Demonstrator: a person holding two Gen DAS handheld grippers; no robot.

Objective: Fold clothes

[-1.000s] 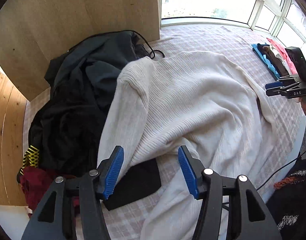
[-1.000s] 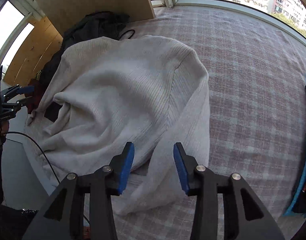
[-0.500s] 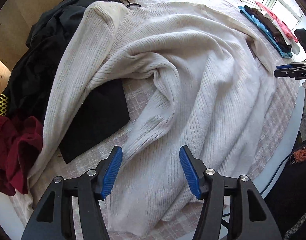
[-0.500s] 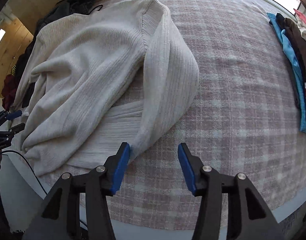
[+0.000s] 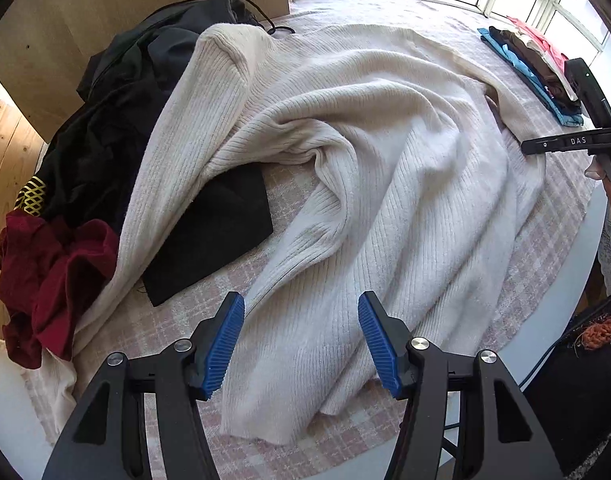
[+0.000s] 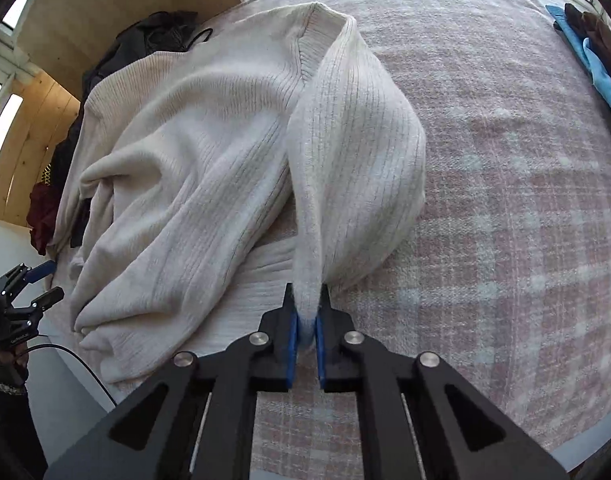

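Cream ribbed sweater (image 5: 385, 168) spread rumpled across centre frame on pink plaid blanket (image 6: 505, 200), one sleeve (image 6: 345, 152) pinched by right gripper (image 6: 304, 320) at lower centre, left gripper (image 5: 301, 340) held spread wide above its hem, dark clothes pile (image 5: 105, 128) at upper left.

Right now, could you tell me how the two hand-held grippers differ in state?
The left hand-held gripper is open and holds nothing, hovering over the cream sweater. The right hand-held gripper is shut on the sweater's sleeve, pinching its end. Both have blue pads and black frames and point at the same sweater.
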